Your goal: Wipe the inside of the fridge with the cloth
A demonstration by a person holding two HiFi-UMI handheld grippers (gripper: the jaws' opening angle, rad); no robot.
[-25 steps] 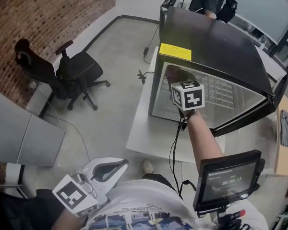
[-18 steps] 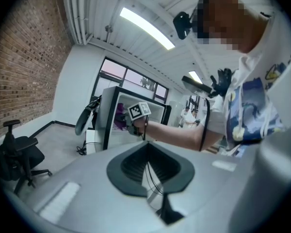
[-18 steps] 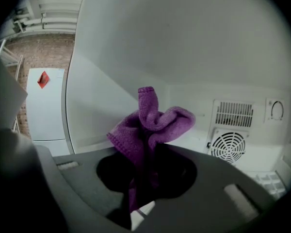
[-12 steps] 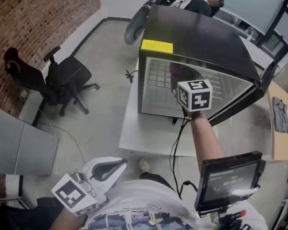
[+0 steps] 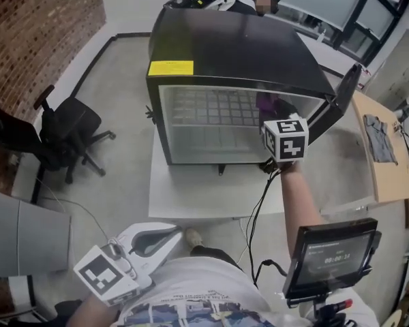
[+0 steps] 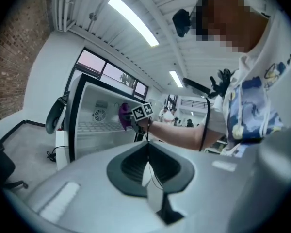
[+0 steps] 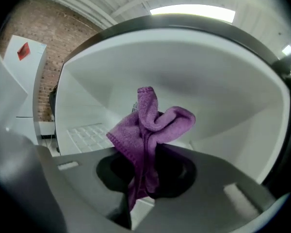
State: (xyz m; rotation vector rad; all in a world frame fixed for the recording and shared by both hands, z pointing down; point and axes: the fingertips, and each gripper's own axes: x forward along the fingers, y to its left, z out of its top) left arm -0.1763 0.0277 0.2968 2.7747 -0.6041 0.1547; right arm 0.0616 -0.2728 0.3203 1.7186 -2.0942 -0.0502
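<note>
Fridge [image 5: 238, 46]: on tabletop [image 5: 191, 189], door [image 5: 341, 97] at right.
Cloth [image 7: 150, 125]: inside fridge, in right hand-held gripper [image 7: 144, 176].
Office chair [image 5: 71, 131]: left of tabletop.

I find the head view set high over the person, facing steeply down on the fridge [image 5: 238, 46] and its open front from moderate range. The left gripper view sits low at the person's waist, looking up along the left gripper [image 6: 148, 161] towards that fridge, well apart from it. The right gripper view looks into the white interior from close in, with the cloth [image 7: 148, 130] filling its centre. Head and left gripper views share the right gripper [image 5: 276, 114].
</note>
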